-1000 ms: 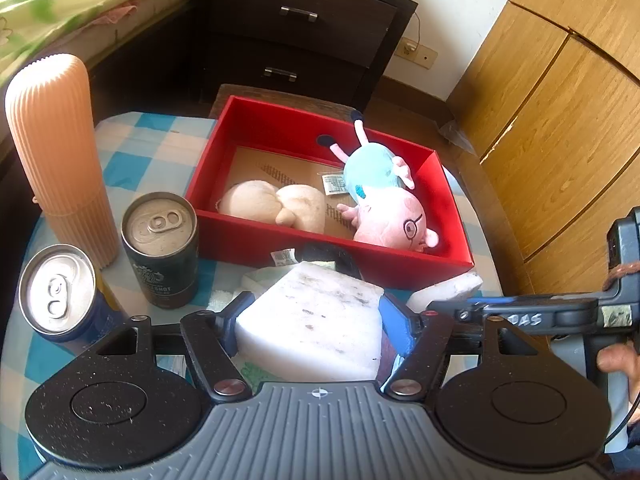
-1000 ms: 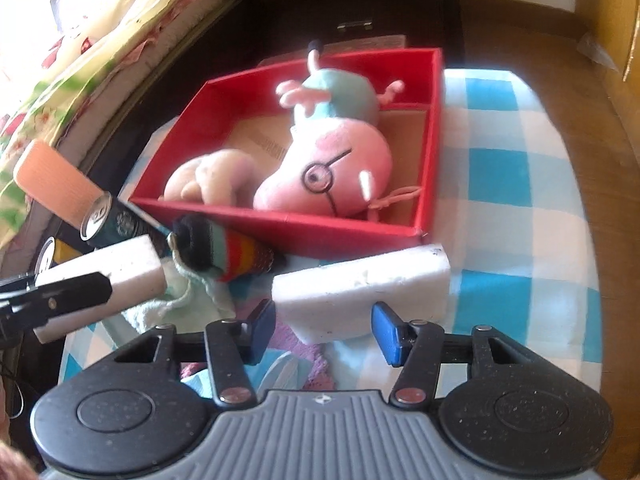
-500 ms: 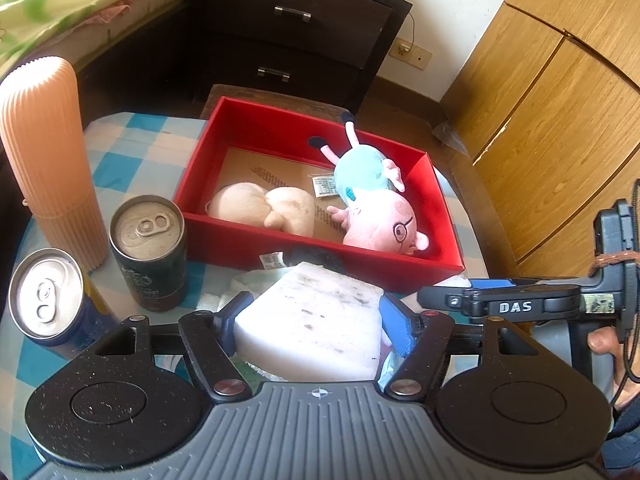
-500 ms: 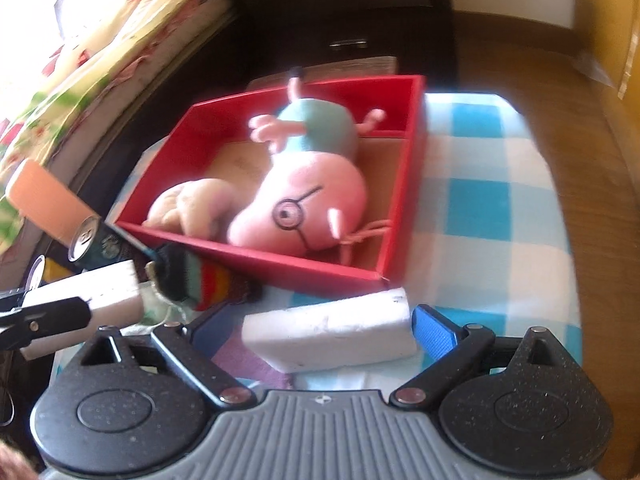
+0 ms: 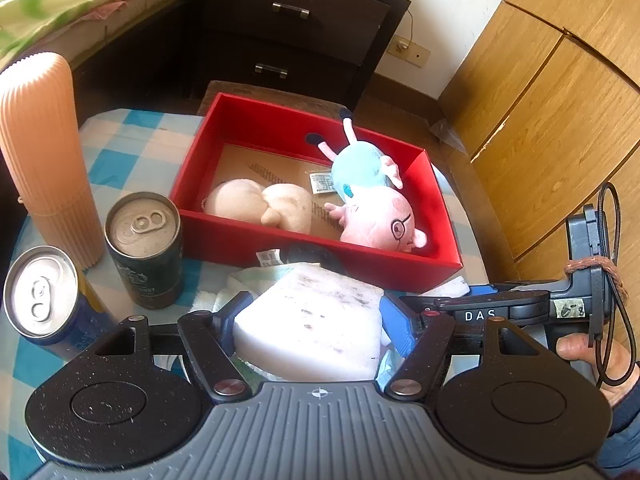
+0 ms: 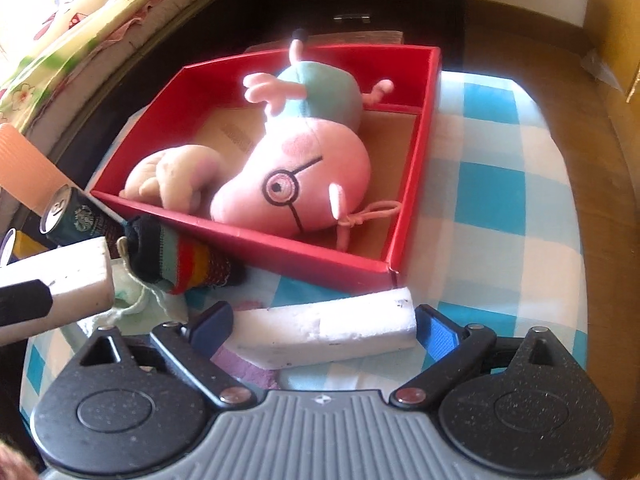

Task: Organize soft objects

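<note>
My left gripper (image 5: 316,322) is shut on a white sponge block (image 5: 312,320), held above the table in front of the red box (image 5: 320,254); that block also shows in the right wrist view (image 6: 64,280). The box holds a pink pig plush (image 5: 376,216) and a beige plush (image 5: 260,204). My right gripper (image 6: 324,326) is open, its fingers on either side of a second white sponge (image 6: 328,330) lying on the checked cloth before the box (image 6: 312,264). A striped sock (image 6: 180,256) lies beside it.
Two drink cans (image 5: 144,248) (image 5: 40,292) and a ribbed peach cup (image 5: 44,152) stand at the table's left. A dark drawer unit (image 5: 296,28) is behind the table, wooden cabinets (image 5: 560,100) to the right. A pale cloth (image 6: 148,300) lies under the sock.
My right gripper has opened wide and moved forward, so its fingers now flank the second sponge. My left gripper has kept its hold on the sponge block and risen slightly.
</note>
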